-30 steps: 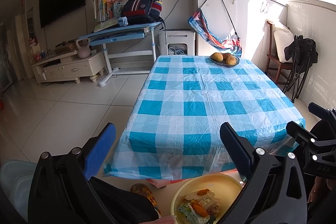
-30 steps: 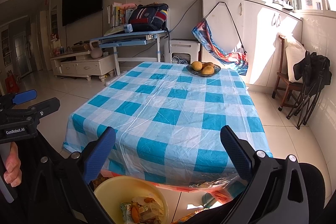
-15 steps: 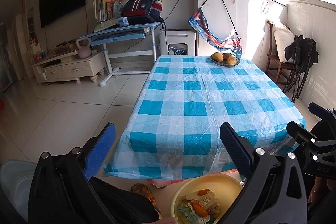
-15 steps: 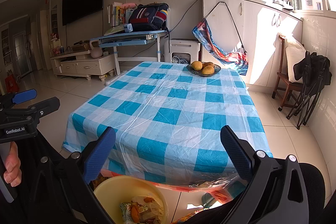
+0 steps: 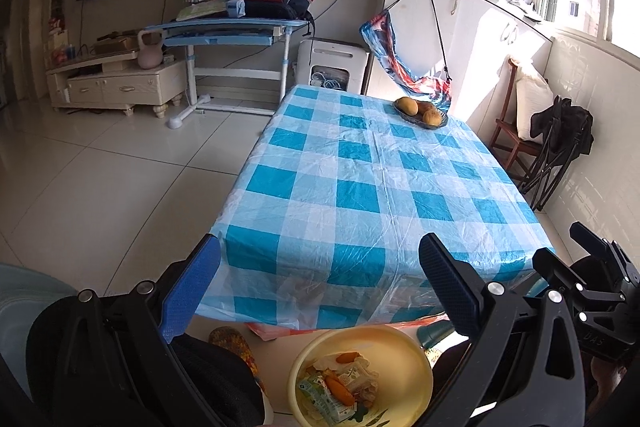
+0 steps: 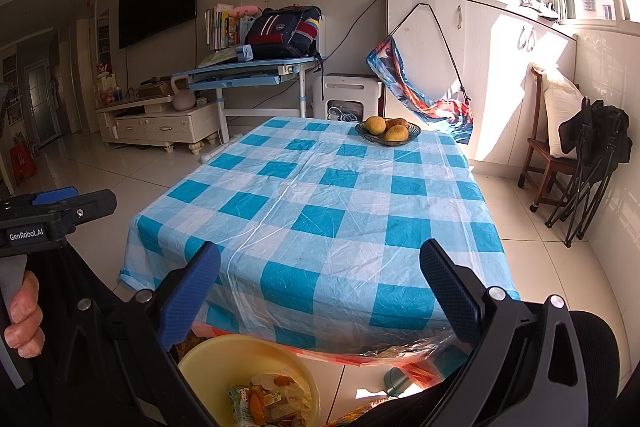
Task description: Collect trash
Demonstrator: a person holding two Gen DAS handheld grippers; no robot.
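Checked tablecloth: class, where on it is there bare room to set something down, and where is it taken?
The checked tablecloth lies bare from its near edge, above the yellow basin of trash, up to the far end. Only the far right corner is taken, by the fruit bowl. Both grippers, left and right, hover with jaws open and nothing held.

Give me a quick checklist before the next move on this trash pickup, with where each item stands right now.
1. Left gripper open and holding nothing: ok.
2. Right gripper open and holding nothing: ok.
3. Yellow basin in view below the table's near edge, with wrappers and scraps inside: ok.
4. Room left in the basin for more: ok, contents cover only the bottom.
5. Trash left on the tablecloth: cannot tell; only the fruit bowl shows on it.
6. Items on the floor under the table's near edge: cannot tell if they are trash.
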